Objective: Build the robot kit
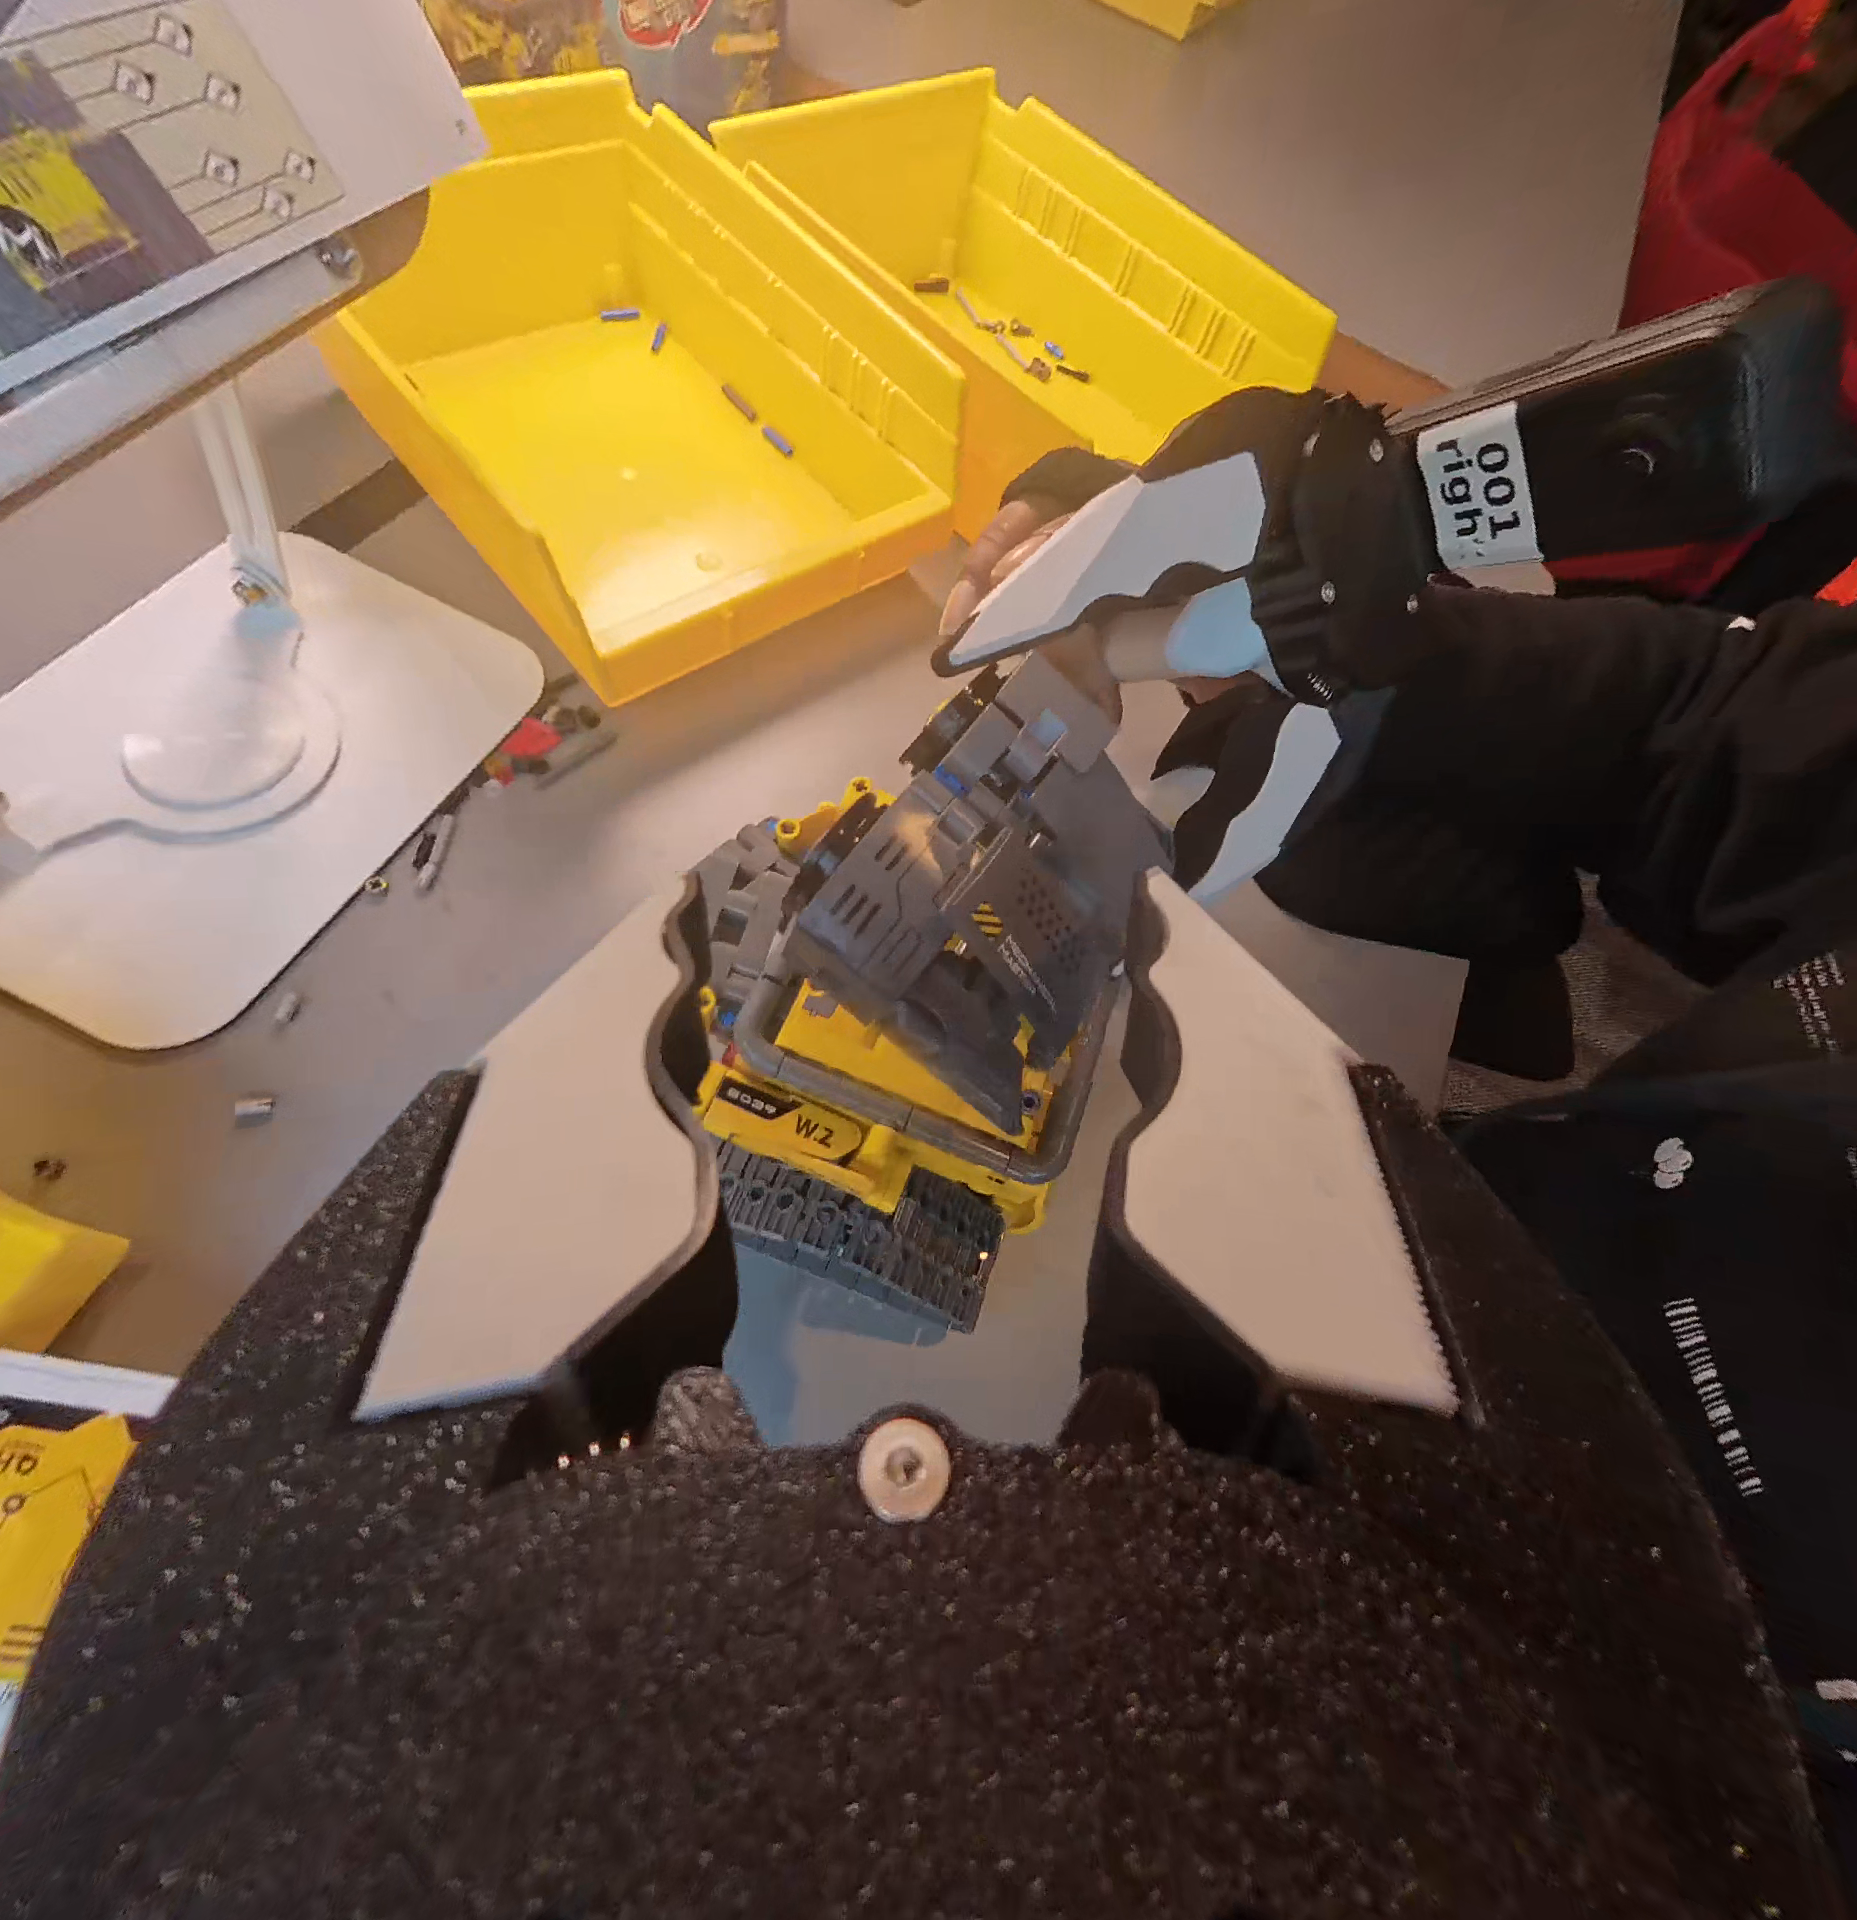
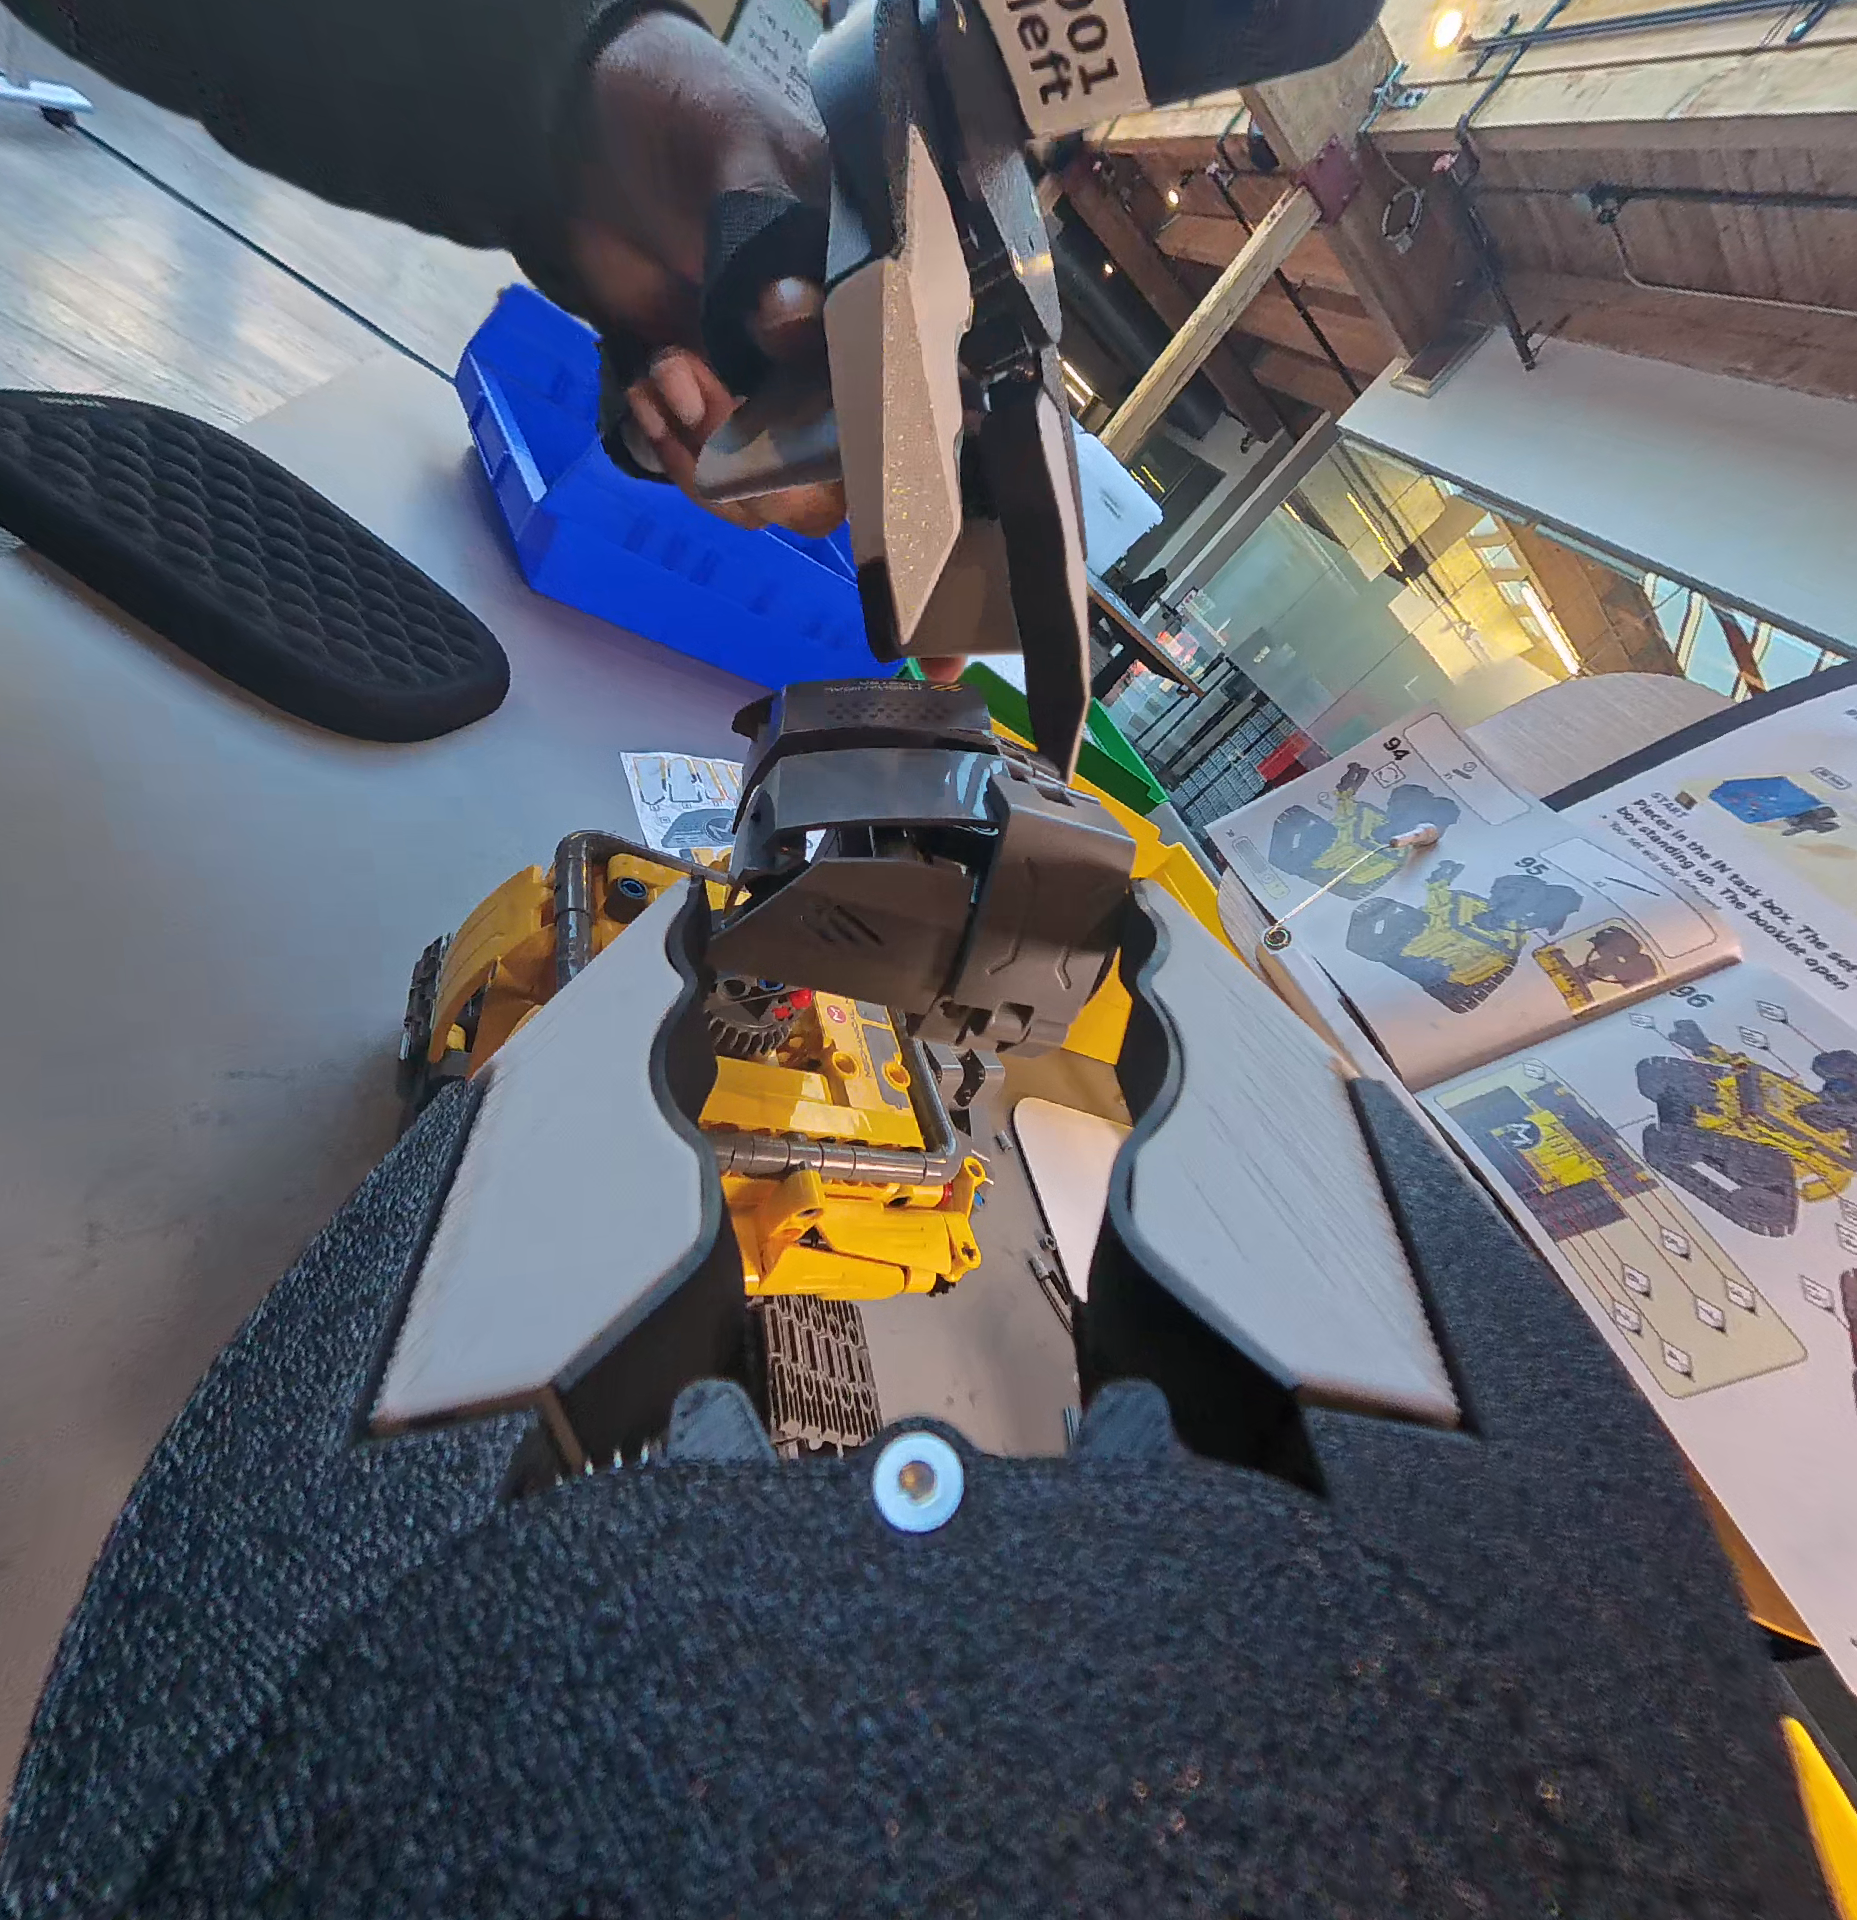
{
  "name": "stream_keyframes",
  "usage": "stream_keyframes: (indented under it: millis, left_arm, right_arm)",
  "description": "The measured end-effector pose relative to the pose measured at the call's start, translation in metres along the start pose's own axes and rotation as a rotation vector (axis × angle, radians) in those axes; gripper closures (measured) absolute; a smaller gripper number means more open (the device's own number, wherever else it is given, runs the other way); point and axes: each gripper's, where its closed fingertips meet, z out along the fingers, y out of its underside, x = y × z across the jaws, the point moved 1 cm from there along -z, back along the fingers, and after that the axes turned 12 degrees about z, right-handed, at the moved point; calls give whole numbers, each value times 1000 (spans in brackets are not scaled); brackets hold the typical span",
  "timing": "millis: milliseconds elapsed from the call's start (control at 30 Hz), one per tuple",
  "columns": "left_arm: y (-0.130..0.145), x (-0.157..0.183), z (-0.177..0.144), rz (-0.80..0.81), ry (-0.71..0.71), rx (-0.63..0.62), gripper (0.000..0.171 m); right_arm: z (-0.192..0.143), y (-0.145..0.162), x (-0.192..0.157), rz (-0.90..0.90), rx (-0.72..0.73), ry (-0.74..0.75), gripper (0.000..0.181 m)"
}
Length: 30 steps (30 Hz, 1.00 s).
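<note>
A yellow and grey brick-built tracked vehicle (image 1: 799, 1122) stands on the grey table, with a dark grey cab (image 1: 955, 935) tilted up on top. My left gripper (image 1: 913, 914) has its fingers against both sides of the vehicle around the cab. It also shows in the right wrist view (image 2: 981, 707), coming down from above onto the cab's top. My right gripper (image 2: 919, 925) is closed on the cab (image 2: 903, 914) from the opposite end, above the yellow chassis (image 2: 830, 1226). In the left wrist view the right gripper (image 1: 1028, 665) sits at the cab's raised far end.
Two yellow bins (image 1: 633, 488) (image 1: 1059, 260) with a few small pins stand behind the vehicle. A white stand base (image 1: 207, 769) and loose pieces (image 1: 550, 738) lie to the left. A blue bin (image 2: 612, 520), a black mesh pad (image 2: 228, 561) and an open instruction booklet (image 2: 1526, 935) surround it. The left gripper's tips are roughly 4 centimetres from the right gripper's.
</note>
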Motion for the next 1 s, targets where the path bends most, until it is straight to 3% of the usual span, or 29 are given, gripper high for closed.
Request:
stream_keyframes:
  millis: [167,367,500,600,733,1000]
  left_arm:
    - [5,-12,4,10,51,38,95]
    - [-1,-16,6,-152,170,135,119]
    - [-3,-23,2,-219,194,183,122]
    - [-14,-14,-6,-173,236,260,113]
    - [4,2,8,30,234,151,84]
    - [10,5,13,-218,476,267,116]
  right_arm:
    - [-1,-1,-1,-3,8,-4,103]
    - [-2,-1,-2,-20,21,-14,103]
    - [-2,-1,-3,-33,17,-13,103]
    - [-2,-1,-2,-23,19,-15,103]
    - [-2,-1,-2,-22,22,-19,103]
    - [-2,0,-1,-12,26,-14,103]
